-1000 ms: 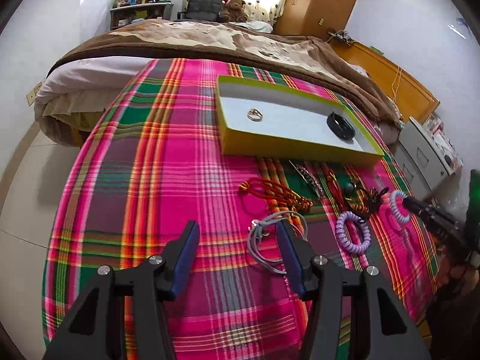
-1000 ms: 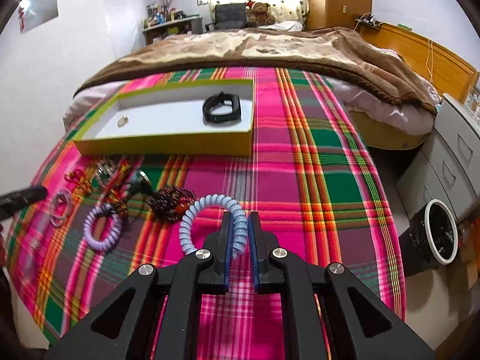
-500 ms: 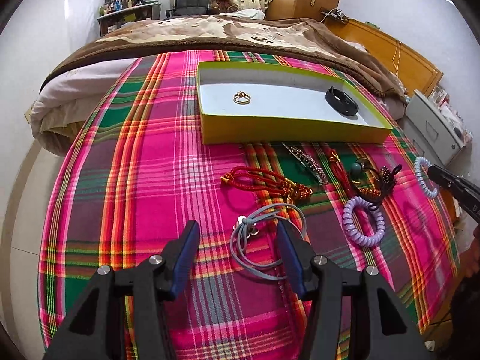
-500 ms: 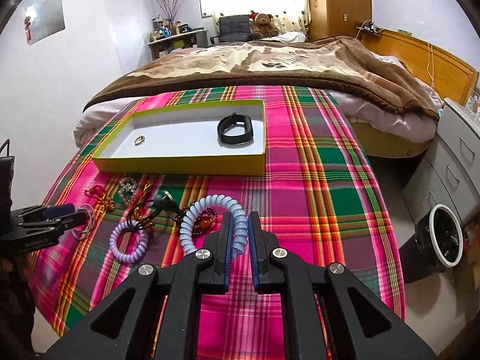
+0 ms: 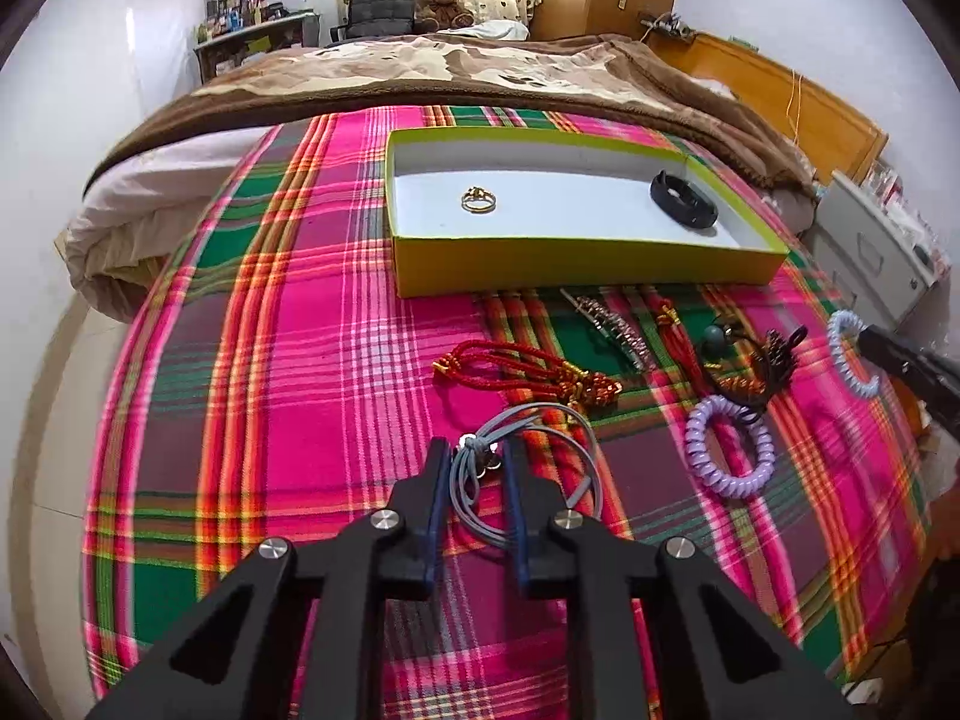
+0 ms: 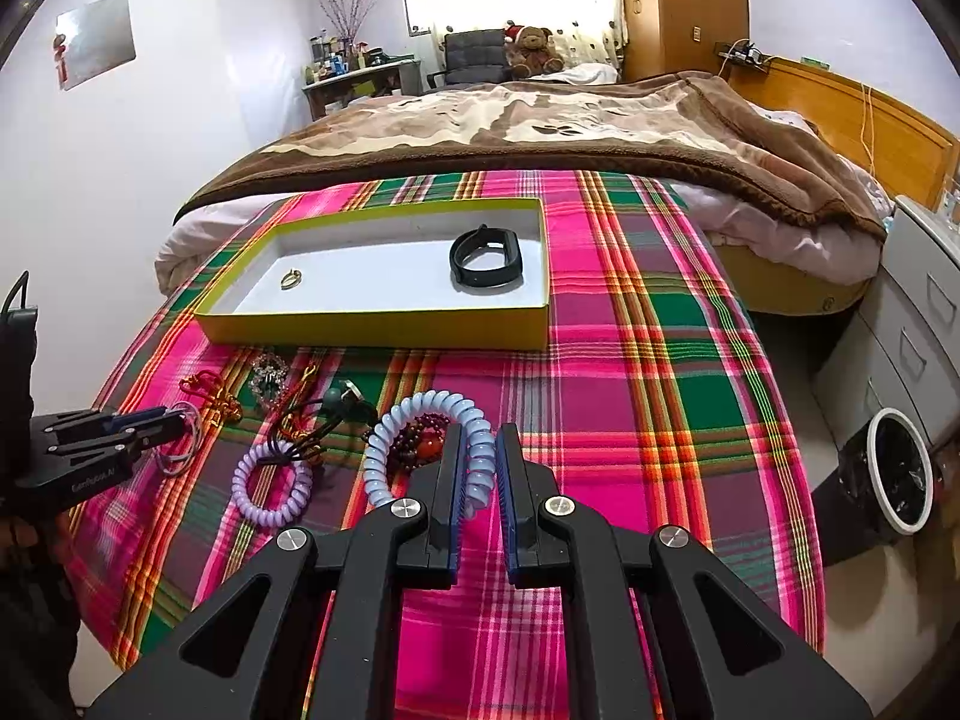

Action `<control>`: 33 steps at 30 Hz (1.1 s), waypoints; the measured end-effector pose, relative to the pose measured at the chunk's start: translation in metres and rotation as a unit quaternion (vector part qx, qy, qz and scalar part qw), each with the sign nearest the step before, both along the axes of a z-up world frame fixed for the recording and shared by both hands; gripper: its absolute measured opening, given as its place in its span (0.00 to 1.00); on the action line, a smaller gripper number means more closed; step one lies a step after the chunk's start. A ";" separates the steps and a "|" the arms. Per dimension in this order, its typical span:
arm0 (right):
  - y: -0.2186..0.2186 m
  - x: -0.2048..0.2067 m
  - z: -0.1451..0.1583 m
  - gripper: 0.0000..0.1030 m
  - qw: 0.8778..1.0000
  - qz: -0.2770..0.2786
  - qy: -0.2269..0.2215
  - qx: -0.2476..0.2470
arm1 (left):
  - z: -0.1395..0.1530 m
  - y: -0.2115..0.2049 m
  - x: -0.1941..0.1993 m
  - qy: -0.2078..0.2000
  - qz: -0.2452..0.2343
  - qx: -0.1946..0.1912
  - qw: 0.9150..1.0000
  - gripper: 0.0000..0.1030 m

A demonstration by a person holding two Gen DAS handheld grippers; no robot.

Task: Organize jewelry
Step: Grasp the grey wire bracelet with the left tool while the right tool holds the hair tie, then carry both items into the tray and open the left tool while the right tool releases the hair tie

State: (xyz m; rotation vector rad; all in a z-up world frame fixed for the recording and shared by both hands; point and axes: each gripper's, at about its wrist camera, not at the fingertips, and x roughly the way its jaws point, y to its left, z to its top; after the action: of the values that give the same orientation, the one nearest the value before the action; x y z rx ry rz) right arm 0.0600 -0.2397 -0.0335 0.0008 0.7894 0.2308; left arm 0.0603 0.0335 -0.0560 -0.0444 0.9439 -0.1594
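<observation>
A yellow-green box (image 5: 576, 267) (image 6: 372, 327) with a white floor stands on the plaid cloth; a gold ring (image 5: 478, 200) and a black band (image 5: 684, 198) lie in it. My left gripper (image 5: 477, 456) has its jaws narrowed around a grey cord necklace (image 5: 528, 480) on the cloth. My right gripper (image 6: 477, 450) is shut on a pale blue coil hair tie (image 6: 414, 420), held above the cloth. A lilac coil tie (image 5: 729, 447) (image 6: 273, 483), red cords (image 5: 528, 369), a hair clip (image 5: 609, 324) and dark beads (image 6: 420, 444) lie loose.
The plaid cloth (image 5: 270, 360) covers a round-edged surface with a brown-blanketed bed (image 6: 540, 120) behind it. Grey drawers (image 6: 912, 324) and a bin (image 6: 900, 468) stand to the right. Floor drops away at the left edge.
My left gripper's jaws have closed in from wide open around the grey cord necklace. My right gripper has lifted and moved with the blue coil tie still held.
</observation>
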 end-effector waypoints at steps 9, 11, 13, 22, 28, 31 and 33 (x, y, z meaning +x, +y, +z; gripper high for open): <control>0.002 0.000 0.004 0.10 1.000 0.002 -0.007 0.007 | 0.019 0.006 -0.004 -0.025 0.006 -0.003 1.000 0.17; 0.004 0.002 0.006 0.10 1.000 0.004 -0.009 0.010 | 0.025 0.007 -0.003 -0.031 0.007 -0.008 0.999 0.17; 0.005 0.004 0.008 0.10 1.000 0.005 -0.011 0.011 | 0.030 0.008 0.000 -0.036 0.007 -0.014 0.999 0.17; 0.019 0.027 0.026 0.10 0.999 0.016 -0.028 0.007 | 0.055 0.007 0.028 -0.068 0.008 -0.031 0.997 0.17; 0.029 0.057 0.027 0.10 1.000 0.016 -0.027 0.005 | 0.062 0.010 0.055 -0.072 0.010 -0.040 0.997 0.18; 0.032 0.073 0.023 0.10 1.000 0.010 -0.017 0.006 | 0.061 0.009 0.071 -0.070 0.011 -0.037 0.997 0.18; 0.034 0.082 0.021 0.10 1.000 0.010 -0.013 0.009 | 0.060 0.007 0.082 -0.070 0.009 -0.035 0.997 0.18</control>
State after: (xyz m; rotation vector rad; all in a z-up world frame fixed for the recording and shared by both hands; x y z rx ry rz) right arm 0.1419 -0.2053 -0.0129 0.0072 0.7616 0.2566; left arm 0.1427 0.0410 0.0041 -0.1042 0.7976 -0.1761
